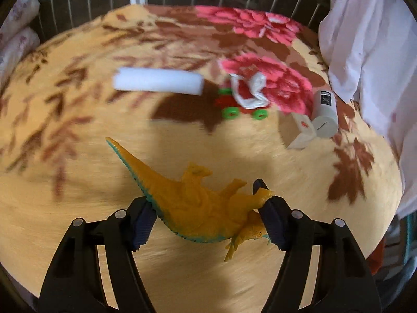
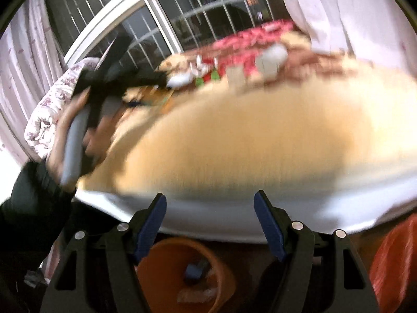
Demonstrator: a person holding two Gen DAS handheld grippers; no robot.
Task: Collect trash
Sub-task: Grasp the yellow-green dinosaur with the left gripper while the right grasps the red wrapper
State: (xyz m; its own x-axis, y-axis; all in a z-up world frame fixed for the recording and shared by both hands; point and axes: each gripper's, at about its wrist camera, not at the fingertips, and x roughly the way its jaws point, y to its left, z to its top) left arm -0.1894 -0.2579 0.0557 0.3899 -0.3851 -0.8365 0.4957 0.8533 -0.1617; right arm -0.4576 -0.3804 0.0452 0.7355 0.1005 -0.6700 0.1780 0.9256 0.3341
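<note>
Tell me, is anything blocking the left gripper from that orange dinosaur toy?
Nothing visible does. The toy dinosaur lies on the blanket, already between the fingers of the left gripper, and the pads seem to touch its back and head.

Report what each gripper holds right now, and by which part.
The left gripper is clamped on the orange toy dinosaur, one pad at its back near the tail base, the other at its neck. The right gripper is open and holds nothing.
</note>
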